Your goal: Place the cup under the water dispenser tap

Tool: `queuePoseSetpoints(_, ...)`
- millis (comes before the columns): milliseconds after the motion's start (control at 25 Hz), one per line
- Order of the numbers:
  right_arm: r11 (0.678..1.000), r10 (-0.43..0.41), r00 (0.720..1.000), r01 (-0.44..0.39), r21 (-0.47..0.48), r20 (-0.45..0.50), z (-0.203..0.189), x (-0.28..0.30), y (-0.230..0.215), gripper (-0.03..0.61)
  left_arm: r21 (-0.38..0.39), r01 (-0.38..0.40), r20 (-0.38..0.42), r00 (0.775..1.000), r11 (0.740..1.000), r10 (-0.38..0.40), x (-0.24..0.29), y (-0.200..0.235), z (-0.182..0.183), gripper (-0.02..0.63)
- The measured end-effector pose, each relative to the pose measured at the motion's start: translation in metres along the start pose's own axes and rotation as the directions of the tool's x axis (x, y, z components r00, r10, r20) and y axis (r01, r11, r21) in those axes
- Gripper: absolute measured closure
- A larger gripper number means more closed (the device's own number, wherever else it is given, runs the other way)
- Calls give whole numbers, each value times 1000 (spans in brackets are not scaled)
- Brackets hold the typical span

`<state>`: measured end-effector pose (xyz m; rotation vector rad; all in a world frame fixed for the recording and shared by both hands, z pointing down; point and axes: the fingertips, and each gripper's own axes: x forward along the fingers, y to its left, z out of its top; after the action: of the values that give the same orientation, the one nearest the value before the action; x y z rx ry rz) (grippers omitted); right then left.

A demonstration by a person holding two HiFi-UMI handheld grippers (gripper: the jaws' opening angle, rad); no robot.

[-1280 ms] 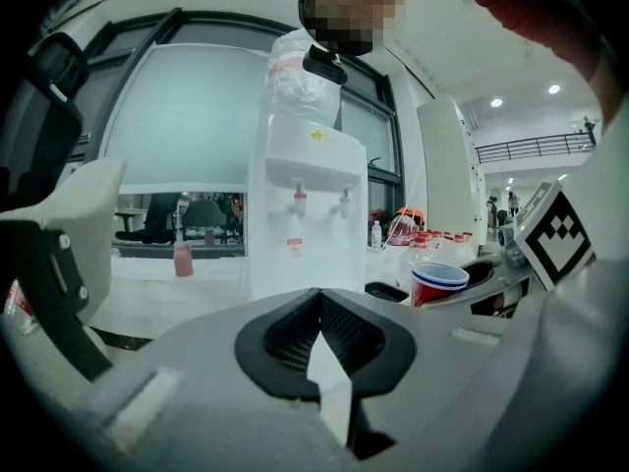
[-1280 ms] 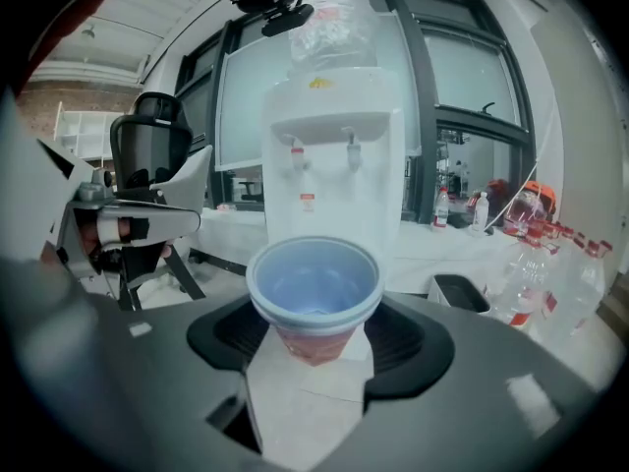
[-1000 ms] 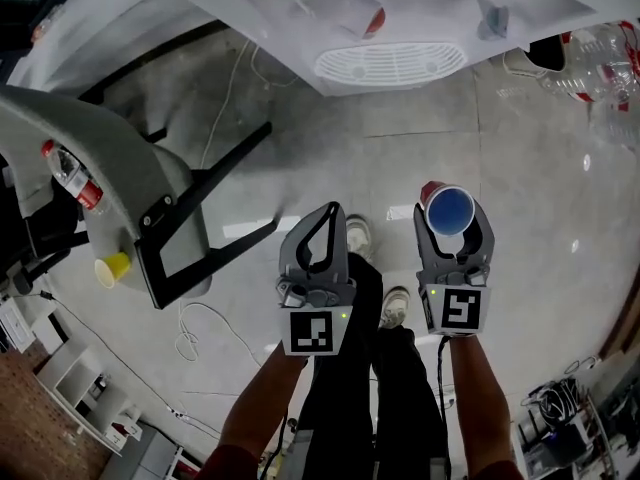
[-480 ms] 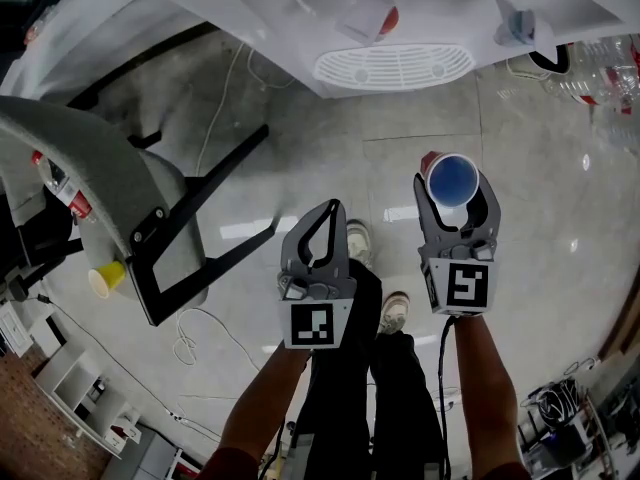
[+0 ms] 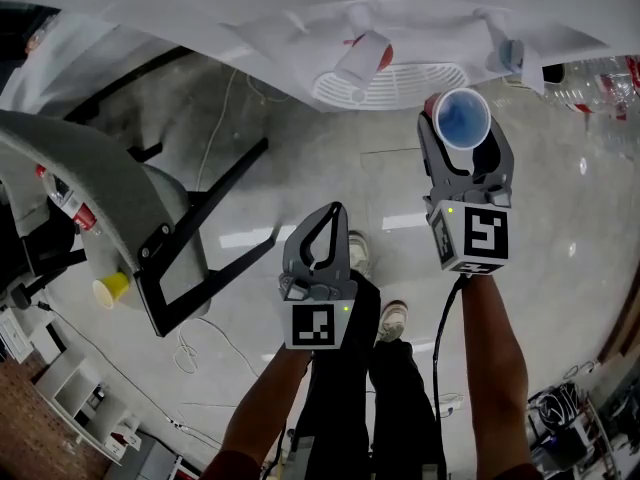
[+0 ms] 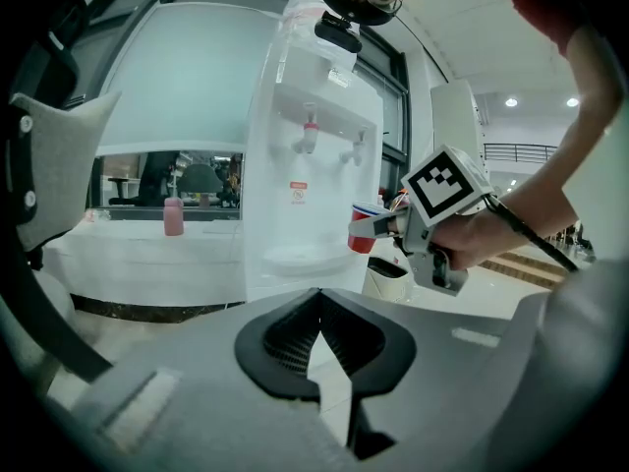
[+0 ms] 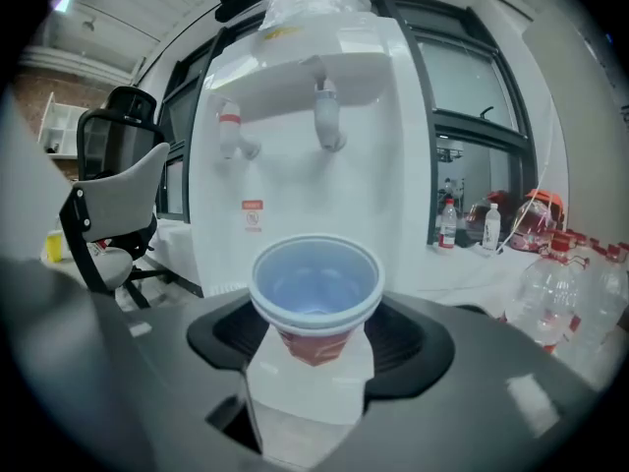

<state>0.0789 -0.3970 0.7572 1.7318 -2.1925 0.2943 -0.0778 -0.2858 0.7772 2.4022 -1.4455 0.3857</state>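
Observation:
A red plastic cup (image 5: 461,118) with a blue inside stands upright between the jaws of my right gripper (image 5: 461,126), which is shut on it. The cup hangs just right of the white dispenser's slotted drip tray (image 5: 390,83), between the red tap (image 5: 365,56) and the blue tap (image 5: 508,53). In the right gripper view the cup (image 7: 315,298) sits in front of the dispenser (image 7: 295,165), below both taps. My left gripper (image 5: 322,223) hangs lower and further back, shut with nothing in it. The left gripper view shows the cup (image 6: 365,232) beside the tray (image 6: 295,259).
A grey office chair (image 5: 110,198) with black legs stands at the left, a yellow cup (image 5: 112,289) under it. Clear plastic bottles (image 5: 600,73) lie at the right of the dispenser. A small bin (image 6: 385,281) sits beside the dispenser's base. Cables trail on the tiled floor.
My right gripper has carried the cup forward to the dispenser, up to the drip tray's right edge. The left gripper has hardly shifted.

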Motion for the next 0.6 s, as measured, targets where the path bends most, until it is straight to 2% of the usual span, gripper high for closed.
queuePoseSetpoints(240, 1000, -3, 1000, 3, 3, -2, 6, 24, -8, 281, -21, 4, 1, 1000, 1000, -4, 4, -3, 6, 612)
queuePoseSetpoints(360, 1000, -2, 1000, 2, 27, -4, 4, 32, -11, 281, 19, 26, -3, 1000, 999, -26, 4, -6, 6, 612)
queuePoseSetpoints(600, 1000, 1, 1000, -1, 9, -3, 6, 43, -11, 276, -23, 25, -3, 1000, 999, -25, 2, -12, 2, 612)
